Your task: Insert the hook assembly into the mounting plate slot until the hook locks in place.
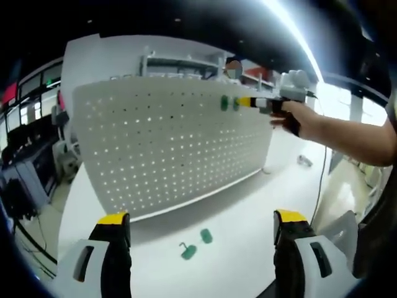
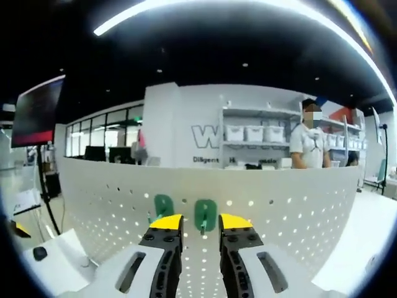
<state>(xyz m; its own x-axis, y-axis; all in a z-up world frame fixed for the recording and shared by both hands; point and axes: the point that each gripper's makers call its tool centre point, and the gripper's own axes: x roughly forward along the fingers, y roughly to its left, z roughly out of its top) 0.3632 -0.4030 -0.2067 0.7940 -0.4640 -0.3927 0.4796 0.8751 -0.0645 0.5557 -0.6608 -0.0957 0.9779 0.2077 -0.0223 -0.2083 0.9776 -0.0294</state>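
Right gripper point(image 2: 200, 227) at the pegboard point(image 2: 279, 211), jaws narrowly parted around a green hook point(image 2: 204, 214) seated near the top edge, a second hook point(image 2: 163, 205) just beside it. Left gripper point(image 1: 201, 218) hangs wide open, empty (kept back, likely for visibility); two spare hooks point(image 1: 196, 244) lie on the table point(image 1: 242, 205).

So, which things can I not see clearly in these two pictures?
- Right gripper view: whether the green hook between the right gripper jaws is locked into the pegboard; the jaw tips cover its lower part.
- Left gripper view: the two hooks on the board are too small to judge seating.
- Left gripper view: the two green hooks on the table are blurred; their shape is unclear.
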